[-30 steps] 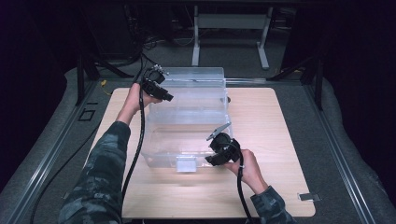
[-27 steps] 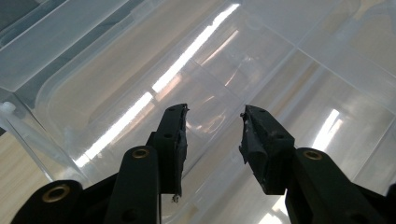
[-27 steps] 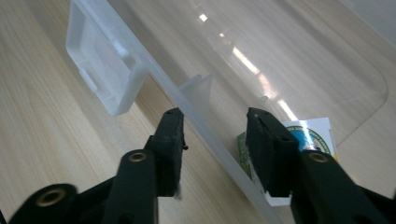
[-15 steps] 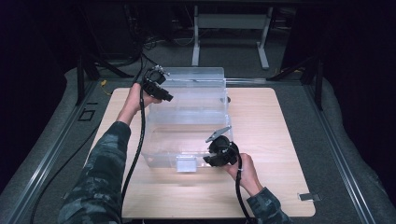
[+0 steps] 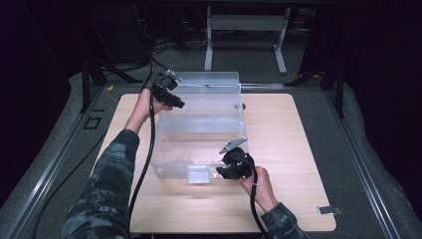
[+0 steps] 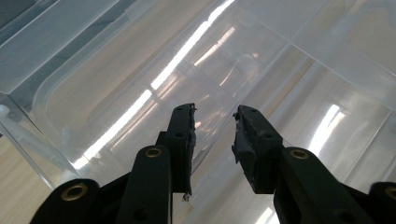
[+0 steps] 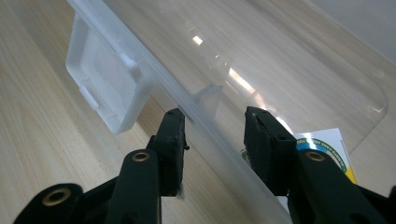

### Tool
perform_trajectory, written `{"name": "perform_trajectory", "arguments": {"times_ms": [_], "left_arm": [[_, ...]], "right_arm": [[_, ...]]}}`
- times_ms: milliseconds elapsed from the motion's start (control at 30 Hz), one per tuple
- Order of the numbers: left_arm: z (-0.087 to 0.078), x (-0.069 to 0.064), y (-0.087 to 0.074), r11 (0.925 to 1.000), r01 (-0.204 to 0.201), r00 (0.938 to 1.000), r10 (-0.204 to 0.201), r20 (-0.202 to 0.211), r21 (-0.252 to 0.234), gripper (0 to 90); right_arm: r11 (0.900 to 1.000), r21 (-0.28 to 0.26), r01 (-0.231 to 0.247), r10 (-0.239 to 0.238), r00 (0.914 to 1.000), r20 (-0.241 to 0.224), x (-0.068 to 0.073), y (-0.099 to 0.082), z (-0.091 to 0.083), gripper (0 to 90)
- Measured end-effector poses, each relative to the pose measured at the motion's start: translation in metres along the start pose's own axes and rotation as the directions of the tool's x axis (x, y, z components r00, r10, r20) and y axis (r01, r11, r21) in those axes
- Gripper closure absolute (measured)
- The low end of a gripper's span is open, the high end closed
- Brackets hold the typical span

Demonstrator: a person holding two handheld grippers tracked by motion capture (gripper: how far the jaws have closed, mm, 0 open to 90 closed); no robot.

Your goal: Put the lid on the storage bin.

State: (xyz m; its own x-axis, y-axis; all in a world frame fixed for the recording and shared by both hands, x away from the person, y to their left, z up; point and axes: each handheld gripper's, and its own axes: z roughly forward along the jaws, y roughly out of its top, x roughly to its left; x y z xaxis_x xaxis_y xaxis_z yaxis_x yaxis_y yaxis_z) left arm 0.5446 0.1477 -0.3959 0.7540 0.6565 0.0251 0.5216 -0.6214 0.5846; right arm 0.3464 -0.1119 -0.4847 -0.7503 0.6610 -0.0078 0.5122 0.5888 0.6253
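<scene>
A clear plastic storage bin (image 5: 199, 124) stands on the wooden table (image 5: 278, 149). My left gripper (image 5: 172, 101) is at the bin's far left corner, open, with the transparent wall (image 6: 140, 84) running up between its jaws in the left gripper view (image 6: 214, 135). My right gripper (image 5: 225, 172) is at the near right rim, also open. In the right gripper view (image 7: 215, 133) the bin's rim (image 7: 205, 126) passes between the two jaws. A white latch (image 7: 105, 91) sits on the near side, just left of that gripper.
A coloured label (image 7: 327, 144) shows through the bin wall behind my right jaw. Bare tabletop lies to the right of the bin and along the front edge. A small metal clip (image 5: 328, 209) lies at the table's near right edge.
My right gripper has shifted slightly toward the near rim of the bin. The left gripper and the bin have stayed put.
</scene>
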Motion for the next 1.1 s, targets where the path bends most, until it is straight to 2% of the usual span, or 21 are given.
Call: {"name": "perform_trajectory", "arguments": {"times_ms": [100, 233, 467, 533, 567, 733, 867, 900, 933, 1100], "left_arm": [[-0.001, 0.0, 0.001, 1.0, -0.002, 0.9999, 0.002, 0.011, 0.008, 69.3], [-0.002, -0.004, 0.004, 0.9997, -0.019, 0.9998, 0.019, 0.008, 0.016, 70.7], [-0.005, -0.009, 0.006, 0.9992, -0.035, 0.9994, 0.035, 0.001, 0.018, 73.0], [-0.006, -0.011, 0.006, 0.9989, -0.044, 0.999, 0.044, -0.001, 0.019, 73.4], [-0.007, -0.011, 0.006, 0.9989, -0.043, 0.9991, 0.043, 0.001, 0.017, 73.7], [-0.01, -0.014, 0.005, 0.9994, -0.034, 0.9994, 0.034, -0.004, -0.001, 73.8], [-0.014, -0.016, 0.004, 0.9989, -0.047, 0.9989, 0.047, 0.001, 0.0, 74.4], [-0.016, -0.017, 0.004, 0.9988, -0.048, 0.9988, 0.048, 0.002, 0.0, 74.5], [-0.017, -0.018, 0.003, 0.9987, -0.051, 0.9987, 0.051, 0.004, -0.003, 74.5], [-0.023, -0.022, -0.002, 0.9977, -0.065, 0.9979, 0.065, 0.0, -0.015, 75.5]], "right_arm": [[1.0, -0.008, 0.001, -0.001, 1.0, 0.007, 0.001, -0.001, 0.001, 57.7], [0.9997, -0.025, 0.007, -0.006, 0.999, 0.043, 0.005, -0.002, 0.003, 54.8], [0.9997, -0.023, 0.006, -0.005, 0.9987, 0.05, 0.006, -0.003, 0.003, 53.8], [1.0, -0.006, 0.008, -0.007, 0.9988, 0.048, 0.006, -0.002, 0.003, 53.5], [0.9997, -0.023, 0.006, -0.004, 0.9987, 0.051, 0.006, -0.002, 0.004, 53.3], [0.9995, -0.032, 0.003, -0.002, 0.9985, 0.054, 0.007, -0.003, 0.006, 51.7], [0.9996, -0.029, 0.003, -0.002, 0.9986, 0.052, 0.007, -0.003, 0.006, 51.4], [0.9999, -0.01, 0.006, -0.005, 0.999, 0.045, 0.006, -0.002, 0.005, 51.3], [0.9996, -0.029, 0.004, -0.003, 0.9988, 0.048, 0.006, -0.003, 0.006, 51.2], [0.9998, -0.02, 0.004, -0.003, 0.9987, 0.051, 0.007, -0.002, 0.006, 50.1]]}}
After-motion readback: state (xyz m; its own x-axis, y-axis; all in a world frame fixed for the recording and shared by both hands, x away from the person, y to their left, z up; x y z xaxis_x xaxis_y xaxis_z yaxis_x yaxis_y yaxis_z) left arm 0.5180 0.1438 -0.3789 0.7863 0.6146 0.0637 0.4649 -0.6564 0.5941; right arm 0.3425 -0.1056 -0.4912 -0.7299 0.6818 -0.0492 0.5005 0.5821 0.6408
